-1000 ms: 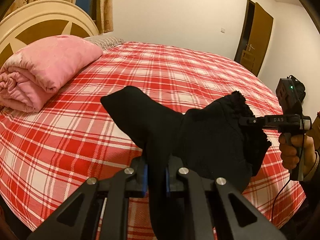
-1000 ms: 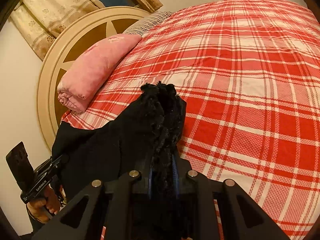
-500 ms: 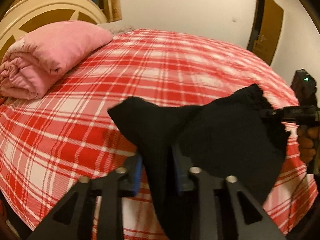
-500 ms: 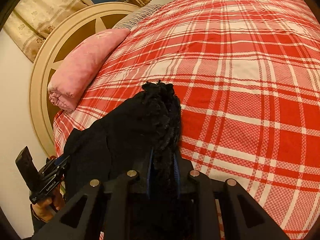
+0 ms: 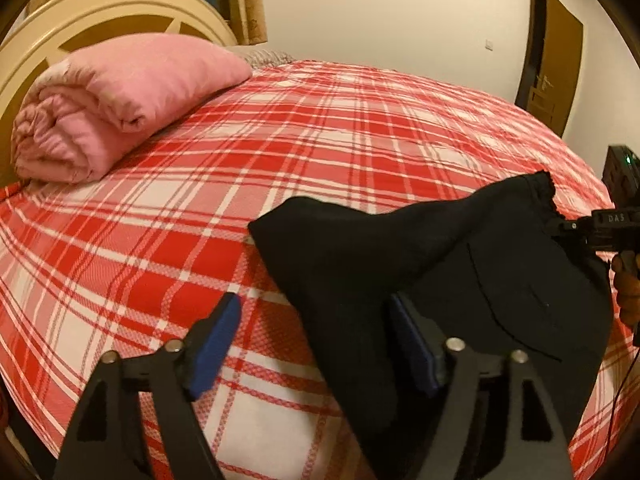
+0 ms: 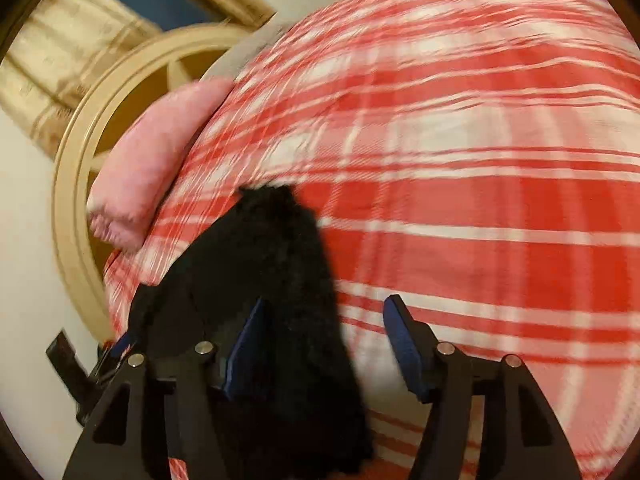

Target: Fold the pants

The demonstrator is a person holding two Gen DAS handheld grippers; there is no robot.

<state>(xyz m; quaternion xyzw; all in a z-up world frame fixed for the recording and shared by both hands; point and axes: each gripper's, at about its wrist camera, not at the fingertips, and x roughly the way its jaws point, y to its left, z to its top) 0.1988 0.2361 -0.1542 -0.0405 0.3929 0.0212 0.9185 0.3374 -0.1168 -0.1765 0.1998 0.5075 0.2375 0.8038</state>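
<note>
From my left wrist camera, the left gripper (image 5: 314,340) stands wide open; the black pants (image 5: 440,264) drape against its right pad, on the plaid bed (image 5: 320,140).

From my right wrist camera, blurred, the right gripper (image 6: 324,344) gapes too, pants (image 6: 256,256) lying over its left pad.

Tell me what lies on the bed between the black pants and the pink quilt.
Only bare plaid bedspread between the pants and the rolled quilt; the left wrist view shows it clearly.
</note>
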